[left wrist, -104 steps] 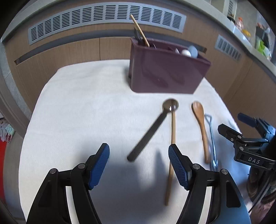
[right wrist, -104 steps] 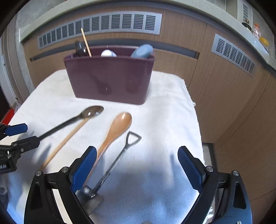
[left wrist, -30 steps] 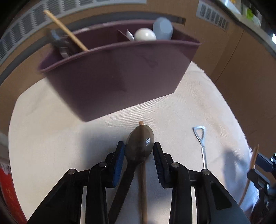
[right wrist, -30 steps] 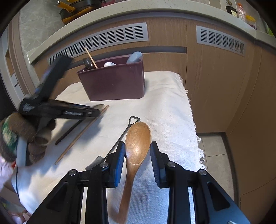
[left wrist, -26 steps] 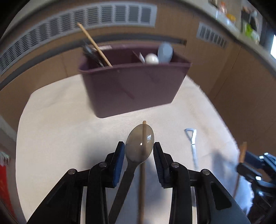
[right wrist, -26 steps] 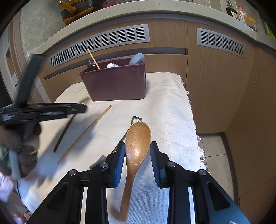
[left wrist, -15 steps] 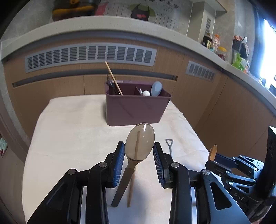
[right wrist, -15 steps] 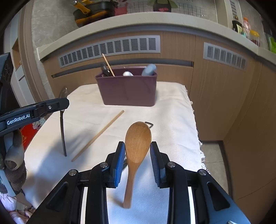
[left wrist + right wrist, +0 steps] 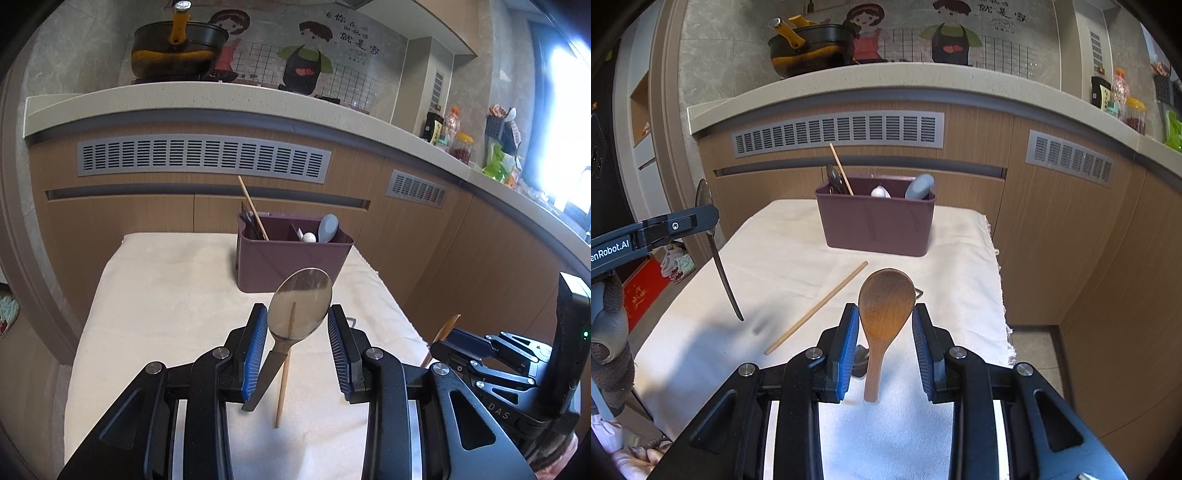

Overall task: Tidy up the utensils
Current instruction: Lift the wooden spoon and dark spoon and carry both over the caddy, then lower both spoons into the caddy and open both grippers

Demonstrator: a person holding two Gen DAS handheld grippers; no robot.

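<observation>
My left gripper point(image 9: 297, 339) is shut on a metal spoon point(image 9: 300, 306) with a dark handle and holds it high above the table, bowl up. In the right wrist view the same spoon point(image 9: 716, 254) hangs at the left. My right gripper point(image 9: 885, 336) is shut on a wooden spoon point(image 9: 884, 314), also lifted, bowl up. A maroon utensil caddy point(image 9: 291, 266) point(image 9: 877, 225) stands at the far end of the white cloth and holds several utensils. A wooden chopstick point(image 9: 816, 308) lies on the cloth.
A small metal utensil point(image 9: 918, 293) lies on the cloth, mostly hidden behind the wooden spoon. The cloth-covered table point(image 9: 783, 240) has edges to left and right. Wooden cabinets with vents and a countertop point(image 9: 221, 99) stand behind it.
Both grippers closed on their spoons, lifted them off the cloth and drew back and up from the caddy. The chopstick stayed on the cloth.
</observation>
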